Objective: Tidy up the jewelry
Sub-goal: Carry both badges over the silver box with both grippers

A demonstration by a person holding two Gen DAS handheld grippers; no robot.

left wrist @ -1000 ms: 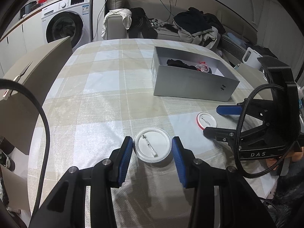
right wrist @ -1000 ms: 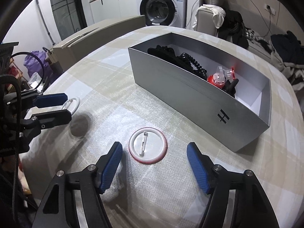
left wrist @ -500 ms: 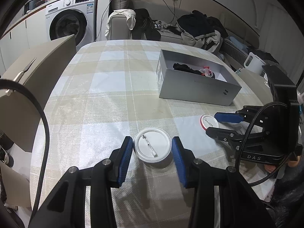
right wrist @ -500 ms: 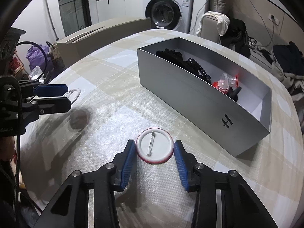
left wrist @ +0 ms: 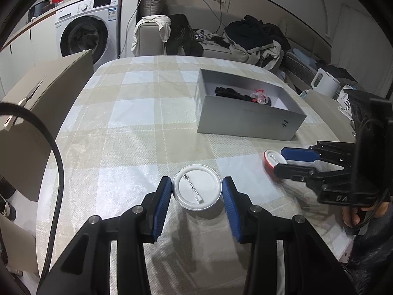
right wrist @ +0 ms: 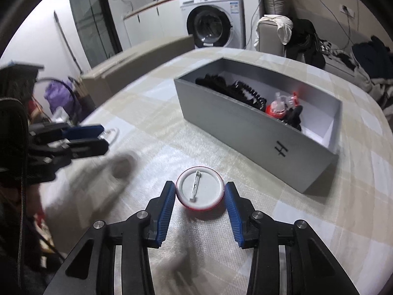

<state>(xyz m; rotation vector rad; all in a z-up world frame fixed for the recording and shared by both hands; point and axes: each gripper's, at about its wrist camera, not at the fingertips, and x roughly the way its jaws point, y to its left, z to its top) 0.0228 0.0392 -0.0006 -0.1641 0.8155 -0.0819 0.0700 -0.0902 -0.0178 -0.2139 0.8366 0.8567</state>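
Starting at the left, our left claw (left wrist: pixel 196 191) has its blue pads pressed against opposite edges of the white pin badge (left wrist: pixel 197 187), which lies pin-side up near the front edge of the worktop (left wrist: pixel 127 113); whether it is off the cloth we cannot tell. To its right, our right claw (right wrist: pixel 200 195) pinches the red-rimmed pin badge (right wrist: pixel 199 188) the same way, back upward, its clasp running along the line of the pads. Ahead and right of both claws stands the open grey box (right wrist: pixel 250 132), long side facing us, nearer the right claw, so that badge has the shorter way in. Inside are a black beaded piece and a red-and-clear item, hard to identify; the near wall hides much of the box floor.
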